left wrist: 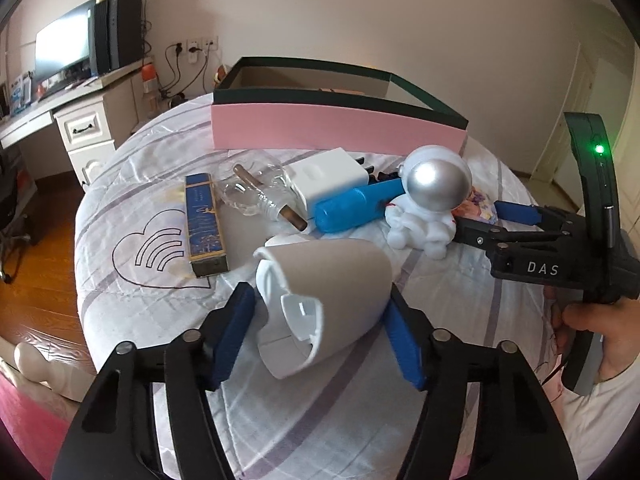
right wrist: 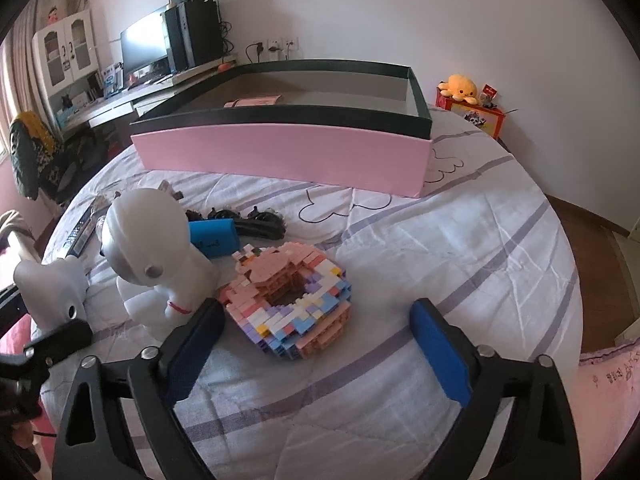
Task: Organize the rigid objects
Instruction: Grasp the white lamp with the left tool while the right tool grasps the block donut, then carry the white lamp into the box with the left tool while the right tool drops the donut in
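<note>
A bedroom with pale walls and a wood floor. A bed point(right wrist: 460, 248) covered in a white quilt with lilac stripes and drawn heart outlines serves as the work surface. At its far side sits an open pink box point(right wrist: 288, 156) with a dark green rim. Scattered in front of it are a white astronaut figurine point(left wrist: 430, 200), a blue case point(left wrist: 356, 206), a white charger point(left wrist: 326, 180), a long blue box point(left wrist: 204, 224) and a pastel brick donut point(right wrist: 292, 304). The left gripper point(left wrist: 320, 340) has its jaws apart around a white cone-shaped shell point(left wrist: 324, 300) lying on the quilt. The right gripper point(right wrist: 316, 356) hovers with jaws apart, just before the donut. A desk point(left wrist: 80, 120) with a monitor point(left wrist: 62, 46) stands by the left wall.
</note>
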{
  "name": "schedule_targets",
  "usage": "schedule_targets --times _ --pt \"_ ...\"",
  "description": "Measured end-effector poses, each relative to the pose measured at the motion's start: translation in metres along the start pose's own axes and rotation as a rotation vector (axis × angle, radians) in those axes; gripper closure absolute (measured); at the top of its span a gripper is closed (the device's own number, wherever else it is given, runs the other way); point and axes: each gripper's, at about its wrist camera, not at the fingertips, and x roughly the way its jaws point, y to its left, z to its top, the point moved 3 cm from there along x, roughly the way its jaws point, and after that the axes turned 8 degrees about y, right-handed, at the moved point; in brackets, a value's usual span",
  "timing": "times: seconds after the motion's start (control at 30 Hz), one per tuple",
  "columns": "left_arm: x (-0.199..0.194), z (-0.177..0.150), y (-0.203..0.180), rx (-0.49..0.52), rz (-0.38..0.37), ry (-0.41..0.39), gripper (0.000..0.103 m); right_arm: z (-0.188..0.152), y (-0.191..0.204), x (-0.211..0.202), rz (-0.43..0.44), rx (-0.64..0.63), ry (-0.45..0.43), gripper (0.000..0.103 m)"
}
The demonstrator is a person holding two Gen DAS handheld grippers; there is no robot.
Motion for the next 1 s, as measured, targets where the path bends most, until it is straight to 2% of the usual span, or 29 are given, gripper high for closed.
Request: schedule_targets --times 0.07,0.17,0.47,0.7,0.9,1.0 --pt "0.000 0.000 0.000 -0.003 -0.002 -0.004 0.044 0.000 0.002 -0.001 -0.006 -0.012 -0.012 0.028" --pt "-0.001 0.000 0.001 -0.014 -0.003 -0.006 0.044 -0.002 0.001 -0.003 -0.010 -0.014 -0.038 0.046" --pt "-0.012 0.006 -0.004 0.007 -0.018 -0.006 0.044 -0.003 -0.008 -0.013 0.091 0.035 -0.076 0.046" --pt "-0.024 0.021 -0.005 0.027 -0.033 -0.031 0.044 -0.002 -0.010 -0.026 0.119 0.045 -0.100 0.046" --pt "-0.038 0.049 -0.012 0.087 -0.035 -0.078 0.044 0.014 -0.015 -0.046 0.134 0.031 -0.150 0.046" --pt "-0.044 0.073 -0.017 0.125 -0.042 -0.106 0.044 0.025 -0.016 -0.054 0.146 0.018 -0.176 0.046"
